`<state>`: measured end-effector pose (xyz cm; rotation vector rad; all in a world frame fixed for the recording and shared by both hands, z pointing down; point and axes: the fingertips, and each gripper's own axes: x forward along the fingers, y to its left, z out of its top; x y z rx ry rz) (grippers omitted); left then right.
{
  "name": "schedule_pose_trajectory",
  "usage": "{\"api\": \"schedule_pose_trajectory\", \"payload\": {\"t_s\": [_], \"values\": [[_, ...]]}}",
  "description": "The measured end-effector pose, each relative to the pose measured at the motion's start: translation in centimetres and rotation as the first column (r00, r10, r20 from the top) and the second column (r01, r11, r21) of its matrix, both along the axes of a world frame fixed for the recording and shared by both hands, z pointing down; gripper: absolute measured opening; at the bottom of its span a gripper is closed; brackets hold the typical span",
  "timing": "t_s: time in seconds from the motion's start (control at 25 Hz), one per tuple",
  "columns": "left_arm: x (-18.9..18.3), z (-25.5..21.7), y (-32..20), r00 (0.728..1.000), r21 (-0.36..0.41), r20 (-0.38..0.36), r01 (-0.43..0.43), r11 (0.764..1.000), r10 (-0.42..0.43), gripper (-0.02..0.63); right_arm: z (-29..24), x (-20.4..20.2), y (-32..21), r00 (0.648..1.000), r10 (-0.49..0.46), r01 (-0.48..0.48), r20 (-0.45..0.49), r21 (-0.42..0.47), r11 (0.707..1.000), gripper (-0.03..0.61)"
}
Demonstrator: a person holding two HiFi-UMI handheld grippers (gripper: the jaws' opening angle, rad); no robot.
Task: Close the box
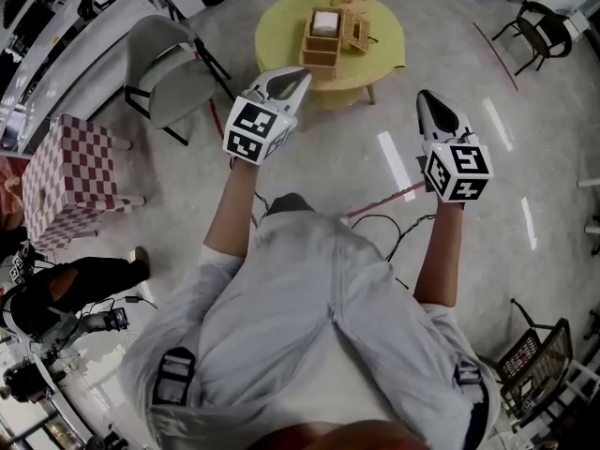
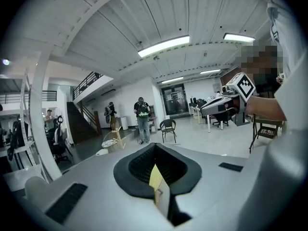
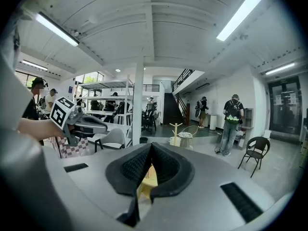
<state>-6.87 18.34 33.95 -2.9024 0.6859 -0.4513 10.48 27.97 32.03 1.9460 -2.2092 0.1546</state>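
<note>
Nearest: the person's grey shirt [image 1: 309, 326] fills the lower head view. Both forearms reach forward over the pale floor.
Left gripper [image 1: 298, 75]: clenched and empty. In its own view the dark pads meet, and only a sliver of yellow shows past them.
Right gripper [image 1: 428, 98]: also clenched, with nothing between the pads.
Box: the light wooden box [image 1: 322, 37] sits on the round yellow table [image 1: 281, 17], well ahead of both grippers and apart from them. Its top is open and something white shows inside.
Lid: a slatted wooden panel [image 1: 356, 28] stands against the box's right side. I take it for the lid, but I cannot see a hinge.
Stage: approach only, I judge; the box is untouched.
Method: I would step up to the table, then steady the box body with the left gripper. With the right gripper kept clenched, I would nudge the panel over from its outer edge and follow it down until it seats flat.
Risk: the box looks light, so a one-sided push could slide it across the table.
</note>
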Motion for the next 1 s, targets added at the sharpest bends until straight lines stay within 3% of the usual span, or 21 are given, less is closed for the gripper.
{"api": "schedule_pose_trajectory", "payload": {"t_s": [0.24, 0.52, 0.72, 1.0], "values": [[1.0, 1.8, 0.7, 1.0, -0.03, 0.021, 0.007, 1.0, -0.006, 0.028, 1.9, 1.2, 0.3, 0.999, -0.018, 0.019, 0.027, -0.017, 1.0, 0.023], [3.1, 2.6, -2.2, 1.0, -0.047, 0.017, -0.012, 0.999, 0.012, 0.028, 2.7, 3.1, -2.5, 0.999, 0.008, -0.007, 0.038, -0.041, 0.999, 0.023], [4.6, 3.9, -6.6, 1.0, -0.057, 0.014, -0.015, 0.998, 0.016, 0.028, 3.6, 4.4, -6.6, 0.999, 0.021, -0.019, 0.035, -0.056, 0.998, 0.023], [6.5, 4.4, -16.9, 1.0, -0.058, 0.0, -0.013, 0.998, 0.013, 0.028, 3.3, 6.0, -16.4, 1.0, 0.012, -0.013, -0.003, -0.051, 0.999, 0.023]]}}
